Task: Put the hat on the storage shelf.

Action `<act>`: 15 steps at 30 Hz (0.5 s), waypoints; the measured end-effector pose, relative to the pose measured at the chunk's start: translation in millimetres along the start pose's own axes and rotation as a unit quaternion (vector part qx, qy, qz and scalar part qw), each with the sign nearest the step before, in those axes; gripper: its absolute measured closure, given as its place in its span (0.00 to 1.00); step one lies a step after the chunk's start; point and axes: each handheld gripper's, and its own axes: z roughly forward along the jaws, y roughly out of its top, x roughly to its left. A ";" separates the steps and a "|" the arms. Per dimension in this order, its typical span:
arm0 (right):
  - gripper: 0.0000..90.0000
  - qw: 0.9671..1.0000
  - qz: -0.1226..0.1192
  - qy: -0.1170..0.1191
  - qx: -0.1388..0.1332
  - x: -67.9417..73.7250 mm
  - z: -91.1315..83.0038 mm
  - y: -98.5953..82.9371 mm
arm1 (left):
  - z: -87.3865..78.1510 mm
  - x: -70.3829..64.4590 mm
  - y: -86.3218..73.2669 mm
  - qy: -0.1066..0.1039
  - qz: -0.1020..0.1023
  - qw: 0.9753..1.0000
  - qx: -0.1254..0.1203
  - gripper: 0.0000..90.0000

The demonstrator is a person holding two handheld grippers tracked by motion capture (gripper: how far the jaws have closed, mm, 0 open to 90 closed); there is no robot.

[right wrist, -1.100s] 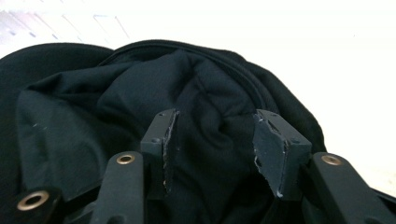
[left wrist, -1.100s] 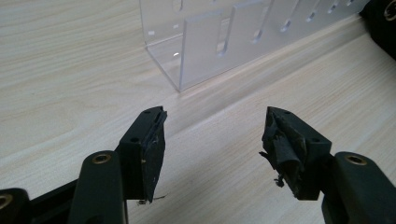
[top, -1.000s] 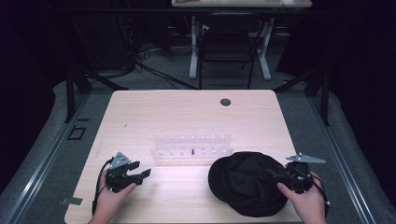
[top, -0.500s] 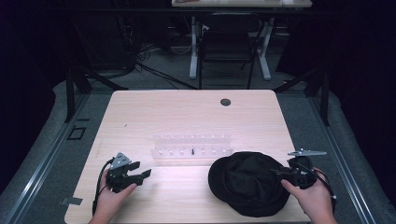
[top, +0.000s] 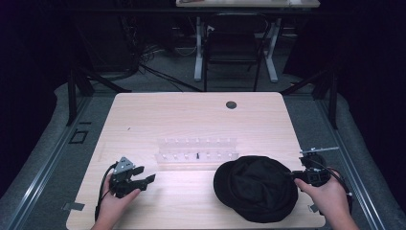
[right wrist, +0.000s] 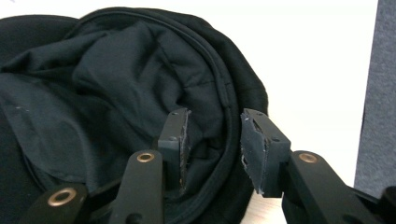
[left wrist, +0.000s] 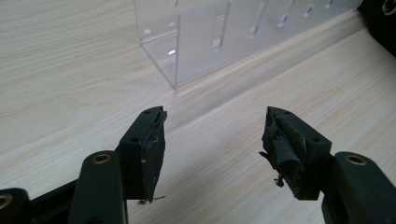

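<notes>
Evidently the right tongs (top: 293,175) have drawn slightly outward toward three o'clock over the last second, their jaws apart and straddling the rim of the black hat (top: 256,188) without yet pinching it. The hat itself has not shifted; it lies at the five o'clock part of the worktop (top: 191,115), just short of the clear rack (top: 198,149). The left tongs (top: 143,179) remain idle at seven o'clock, jaws apart and empty. Judgement: the grasp on the rim is being lined up, not completed.
</notes>
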 end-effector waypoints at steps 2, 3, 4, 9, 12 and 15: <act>0.70 1.000 0.005 -0.004 0.013 -2.4 0.5 1.9 | 0.1 -0.2 0.0 -0.001 0.001 1.000 0.000 0.43; 0.70 1.000 0.005 -0.004 0.013 -2.4 0.5 1.9 | 0.1 -0.4 0.0 -0.001 0.001 1.000 0.000 0.43; 0.71 1.000 0.007 -0.005 0.020 -4.0 1.1 3.1 | 0.2 -0.5 0.0 -0.001 0.001 1.000 0.000 0.43; 0.74 0.999 0.014 -0.006 0.038 -8.5 3.6 5.6 | 0.3 -0.6 0.0 -0.001 0.001 1.000 0.000 0.43; 0.74 0.999 0.021 -0.011 0.049 -13.4 5.9 7.5 | 0.5 -0.7 -0.1 -0.002 0.000 1.000 0.001 0.43; 0.75 0.998 0.025 -0.014 0.056 -15.1 6.2 8.4 | 0.6 -0.7 -0.1 -0.001 0.001 1.000 0.001 0.43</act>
